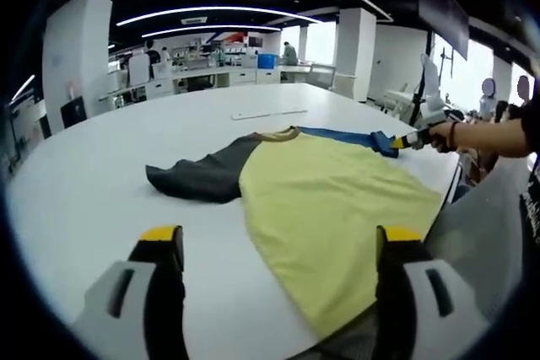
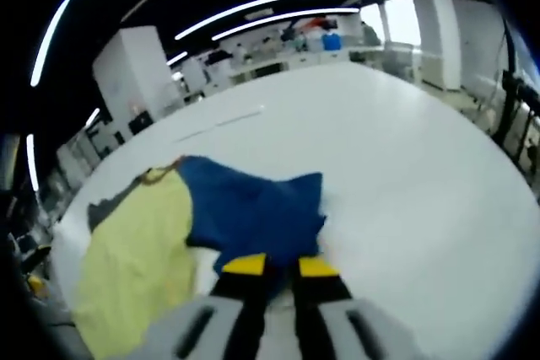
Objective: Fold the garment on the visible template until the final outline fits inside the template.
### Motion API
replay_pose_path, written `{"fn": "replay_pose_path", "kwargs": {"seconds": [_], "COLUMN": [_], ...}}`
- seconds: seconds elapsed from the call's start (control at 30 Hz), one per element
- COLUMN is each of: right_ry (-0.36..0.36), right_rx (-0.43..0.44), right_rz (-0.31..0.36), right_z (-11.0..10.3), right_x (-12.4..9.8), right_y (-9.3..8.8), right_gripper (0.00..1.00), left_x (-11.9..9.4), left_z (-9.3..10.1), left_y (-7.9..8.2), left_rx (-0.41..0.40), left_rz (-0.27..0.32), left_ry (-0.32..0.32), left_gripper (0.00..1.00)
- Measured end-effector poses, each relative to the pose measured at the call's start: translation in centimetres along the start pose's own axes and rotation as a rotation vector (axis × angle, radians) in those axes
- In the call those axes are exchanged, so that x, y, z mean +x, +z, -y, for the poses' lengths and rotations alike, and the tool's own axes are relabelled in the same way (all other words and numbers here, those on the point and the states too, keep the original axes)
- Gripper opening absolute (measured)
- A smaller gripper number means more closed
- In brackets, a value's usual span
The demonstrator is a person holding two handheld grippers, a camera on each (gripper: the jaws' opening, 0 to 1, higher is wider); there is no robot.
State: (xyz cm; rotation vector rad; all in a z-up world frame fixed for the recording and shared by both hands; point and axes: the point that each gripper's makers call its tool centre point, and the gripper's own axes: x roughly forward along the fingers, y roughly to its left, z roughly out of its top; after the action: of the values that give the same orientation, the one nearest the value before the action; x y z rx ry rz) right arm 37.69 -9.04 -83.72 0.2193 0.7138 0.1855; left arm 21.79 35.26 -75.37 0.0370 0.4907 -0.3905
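Note:
A T-shirt lies flat on the white table [image 1: 101,183]. Its body is yellow [image 1: 329,200], one sleeve dark grey [image 1: 198,176] and the other blue [image 1: 350,136]. My left gripper [image 1: 278,242] hangs open over the near hem, its yellow-tipped jaws wide apart and holding nothing. In the left gripper view, a hand holds my right gripper [image 1: 403,142] at the end of the blue sleeve. From its own view, the right gripper [image 2: 280,267] is shut on the bunched blue sleeve [image 2: 253,208]. The yellow body [image 2: 139,250] lies to the left there.
A thin pale flat sheet [image 1: 270,113] lies on the table beyond the collar, also seen as a faint strip [image 2: 219,122]. The table edge [image 1: 447,183] runs close behind the right gripper. People stand at the right [image 1: 506,99]. Desks and pillars fill the background.

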Motion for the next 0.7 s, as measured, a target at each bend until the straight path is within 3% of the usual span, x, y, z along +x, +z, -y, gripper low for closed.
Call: {"fn": "replay_pose_path", "kwargs": {"seconds": [0.2, 0.27, 0.37, 0.53, 0.7], "right_ry": [-0.027, -0.042, -0.105, -0.111, -0.1], "right_rx": [-0.031, -0.073, -0.17, -0.178, -0.141], "right_rz": [0.021, 0.017, -0.02, -0.009, -0.014], "right_z": [0.6, 0.5, 2.3, 3.5, 3.8], "right_x": [-1.1, -2.0, -2.9, -3.8, -4.6], "right_y": [1.0, 1.4, 1.9, 4.0, 4.8], "right_gripper": [0.0, 0.0, 0.0, 0.0, 0.0], "left_x": [0.0, 0.0, 0.1, 0.2, 0.2], "left_z": [0.2, 0.4, 0.6, 0.7, 0.7], "left_y": [0.1, 0.2, 0.1, 0.0, 0.0], "left_rx": [0.012, 0.011, 0.009, 0.011, 0.013], "left_rz": [-0.009, -0.008, -0.014, -0.02, -0.026], "left_ry": [0.009, 0.009, 0.006, 0.005, 0.006], "left_gripper": [0.9, 0.9, 0.9, 0.9, 0.9]}}
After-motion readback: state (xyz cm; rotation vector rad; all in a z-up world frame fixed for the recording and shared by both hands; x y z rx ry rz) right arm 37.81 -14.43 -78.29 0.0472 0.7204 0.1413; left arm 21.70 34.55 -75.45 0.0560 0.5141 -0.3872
